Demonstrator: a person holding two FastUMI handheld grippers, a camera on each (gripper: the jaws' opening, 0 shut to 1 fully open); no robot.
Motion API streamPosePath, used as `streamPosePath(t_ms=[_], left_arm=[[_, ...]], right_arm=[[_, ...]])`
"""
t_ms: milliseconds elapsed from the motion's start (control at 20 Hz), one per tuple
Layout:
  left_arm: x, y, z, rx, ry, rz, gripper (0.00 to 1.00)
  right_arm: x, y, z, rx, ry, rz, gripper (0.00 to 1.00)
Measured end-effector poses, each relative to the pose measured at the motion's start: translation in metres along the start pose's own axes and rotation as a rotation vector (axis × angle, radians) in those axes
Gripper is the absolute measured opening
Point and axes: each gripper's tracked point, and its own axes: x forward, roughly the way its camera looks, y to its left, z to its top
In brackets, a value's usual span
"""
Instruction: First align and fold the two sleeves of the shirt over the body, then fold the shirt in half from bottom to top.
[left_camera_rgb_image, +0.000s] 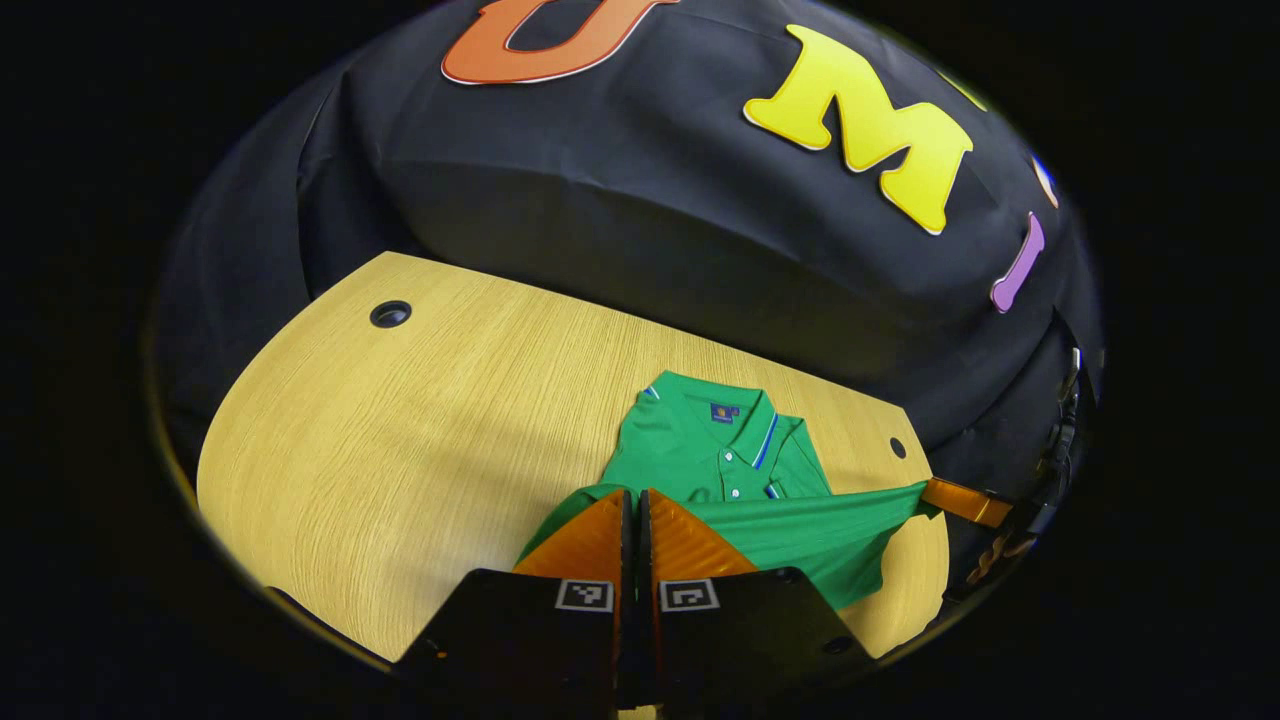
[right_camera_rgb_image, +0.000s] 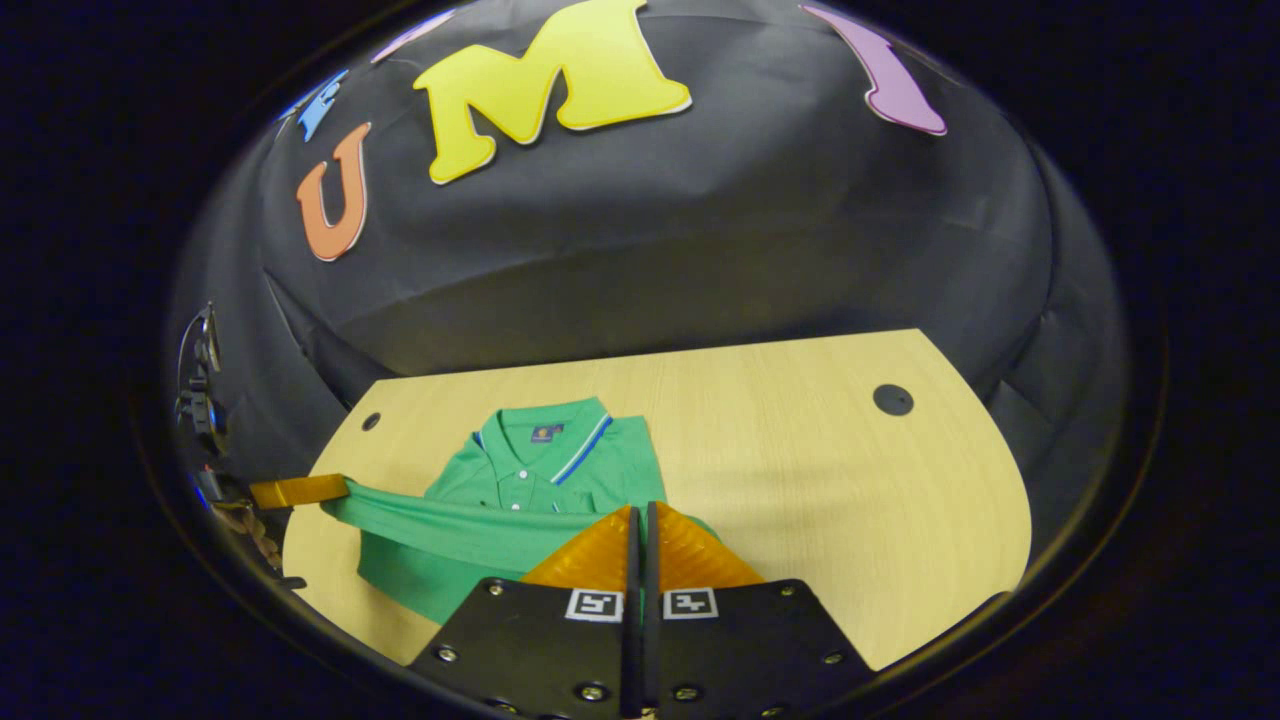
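We see a green polo shirt (left_camera_rgb_image: 715, 455) with a blue-and-white striped collar lying on a pale wooden tabletop (left_camera_rgb_image: 420, 440). In the left gripper view the shirt sits toward the right side of the tabletop, with its collar on the far side. Its sleeves are already folded in over the body.

Our left tool (left_camera_rgb_image: 636, 510) is at the near edge of the shirt. Its two fingers are pressed together, and they pinch the bottom hem of the shirt between them. In the same view the other tool shows on the right, gripping the other corner of the hem. The hem is lifted off the tabletop and pulled into a tight green band between the two tools. The band crosses over the body of the shirt, just below the buttons.

In the right gripper view, our right tool (right_camera_rgb_image: 640, 525) also has its fingers pressed together, pinching the hem of the shirt (right_camera_rgb_image: 540, 470). The band runs left to the other tool. Here the shirt lies on the left part of the tabletop (right_camera_rgb_image: 850, 480). The collar lies flat on the far side.

We see a small round dark hole (right_camera_rgb_image: 893, 399) near the far right corner of the tabletop.
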Motion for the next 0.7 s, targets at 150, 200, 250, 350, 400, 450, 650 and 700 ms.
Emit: streamPosePath(t_ms=[150,200,250,350,400,450,650,700], left_arm=[[0.014,0.001,0.018,-0.002,-0.017,0.004,0.03],[0.02,0.002,0.023,0.001,-0.022,0.005,0.03],[0.025,0.003,0.028,0.008,-0.026,0.008,0.03],[0.037,0.002,0.039,0.019,-0.031,0.007,0.03],[0.043,0.002,0.045,0.027,-0.035,0.009,0.03],[0.05,0.002,0.051,0.034,-0.039,0.009,0.03],[0.072,-0.001,0.076,0.042,-0.067,0.009,0.03],[0.076,-0.001,0.081,0.041,-0.076,0.012,0.03]], right_arm=[[0.017,-0.002,0.015,-0.007,-0.007,0.005,0.0],[0.023,-0.003,0.02,-0.008,-0.011,0.005,0.0],[0.029,-0.004,0.027,-0.008,-0.015,0.007,0.0],[0.04,0.0,0.042,-0.005,-0.025,0.012,0.0],[0.047,-0.001,0.048,-0.007,-0.03,0.011,0.0],[0.054,0.0,0.056,-0.005,-0.036,0.011,0.01],[0.076,0.001,0.075,-0.006,-0.041,0.013,0.0],[0.079,0.001,0.078,-0.012,-0.043,0.012,0.01]])
